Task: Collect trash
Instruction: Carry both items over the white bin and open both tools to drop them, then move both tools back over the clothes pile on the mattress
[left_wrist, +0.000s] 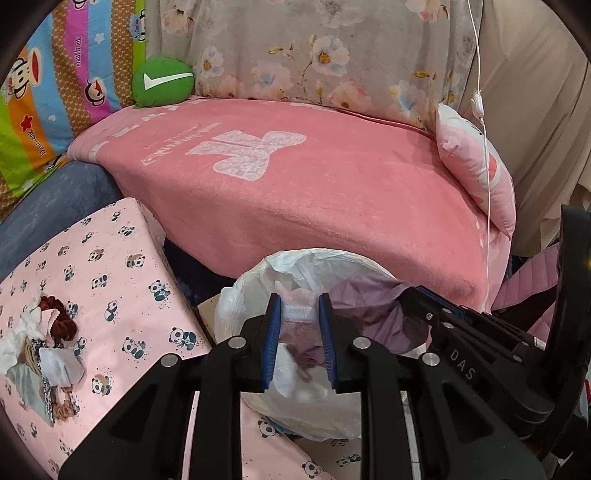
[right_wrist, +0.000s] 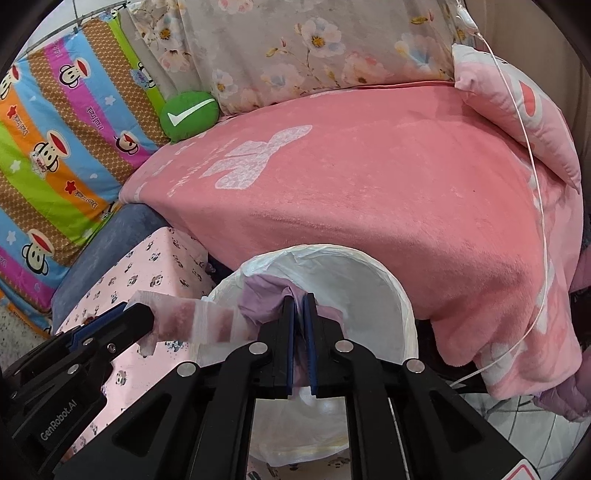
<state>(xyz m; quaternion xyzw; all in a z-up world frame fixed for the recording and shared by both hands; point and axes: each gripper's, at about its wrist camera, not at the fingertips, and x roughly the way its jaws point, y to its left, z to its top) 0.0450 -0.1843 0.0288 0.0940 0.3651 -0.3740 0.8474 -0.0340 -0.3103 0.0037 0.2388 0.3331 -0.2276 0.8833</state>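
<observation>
Left gripper (left_wrist: 300, 339): my jaws stand narrowly apart, clamped on a translucent pinkish wrapper (left_wrist: 298, 325) over the bin (left_wrist: 236, 291).
Right gripper (right_wrist: 300, 345): nearly closed, pinching purple trash (right_wrist: 258, 301) at the bin's rim.
Around bin: pink blanket (left_wrist: 332, 192) behind, panda-print cloth (left_wrist: 110, 295) to its left.
Left view only: cloth scraps (left_wrist: 44, 350) on the panda print.

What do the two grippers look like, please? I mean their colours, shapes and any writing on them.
Both are black plastic, each with two angular fingers faced with narrow blue ribbed pads, and round silver pivot pins. The left gripper shows white "GenRobot.AI" lettering on its side in the right wrist view. The right gripper shows pale "DAS" letters in the left wrist view, and a red-and-white sticker corner at its base.
</observation>
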